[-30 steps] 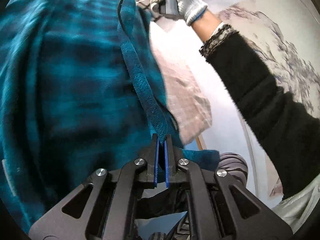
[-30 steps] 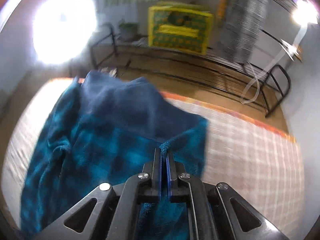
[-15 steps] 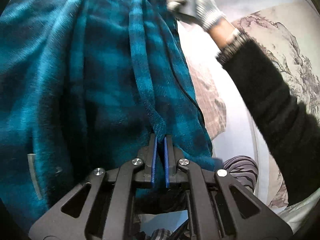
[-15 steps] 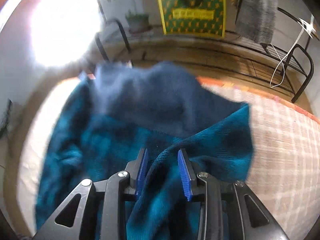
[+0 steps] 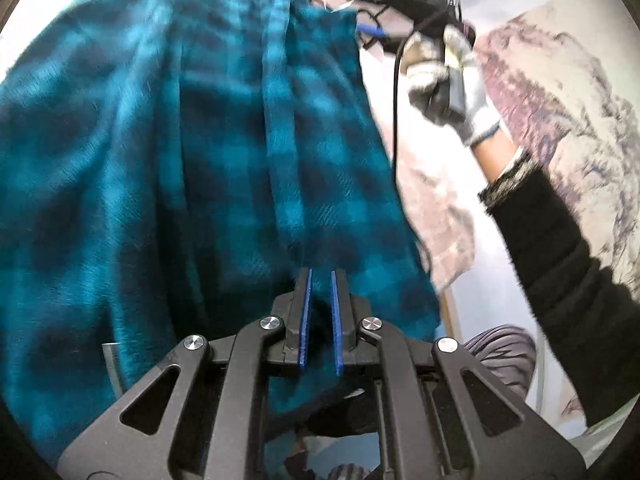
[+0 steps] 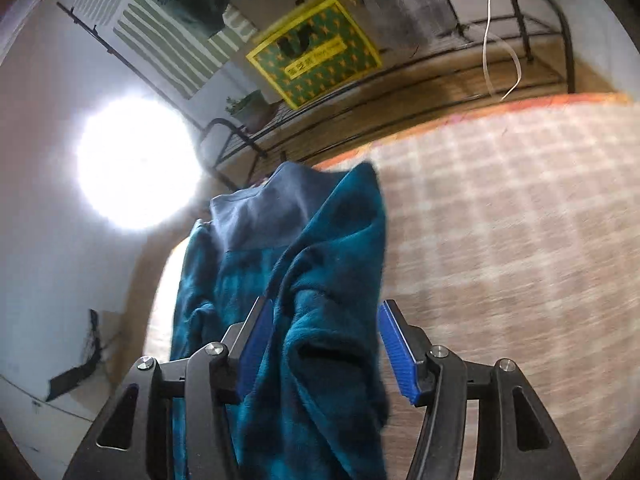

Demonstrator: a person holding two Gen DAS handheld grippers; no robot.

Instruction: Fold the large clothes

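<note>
A large teal and dark blue checked fleece garment (image 5: 168, 168) fills the left wrist view. My left gripper (image 5: 320, 280) has its jaws slightly apart, with a fold of the fleece still between the blue pads. In the right wrist view the same garment (image 6: 320, 280) with its plain blue lining (image 6: 260, 208) hangs between the wide open jaws of my right gripper (image 6: 326, 312), loose between the pads. The right gripper also shows in the left wrist view (image 5: 440, 40), held in a gloved hand at the upper right, beside the garment's edge.
A checked bedspread (image 6: 500, 220) lies below the garment. Behind it stands a metal-framed rack (image 6: 400, 80) with a yellow-green box (image 6: 316, 52) and a potted plant (image 6: 248, 108). A bright light (image 6: 136, 164) glares at left. A patterned cloth (image 5: 560, 100) is at right.
My right gripper has opened wide, let go of the fleece and swung away from the garment's top edge. My left gripper's jaws have parted slightly. The garment hangs lower and wider.
</note>
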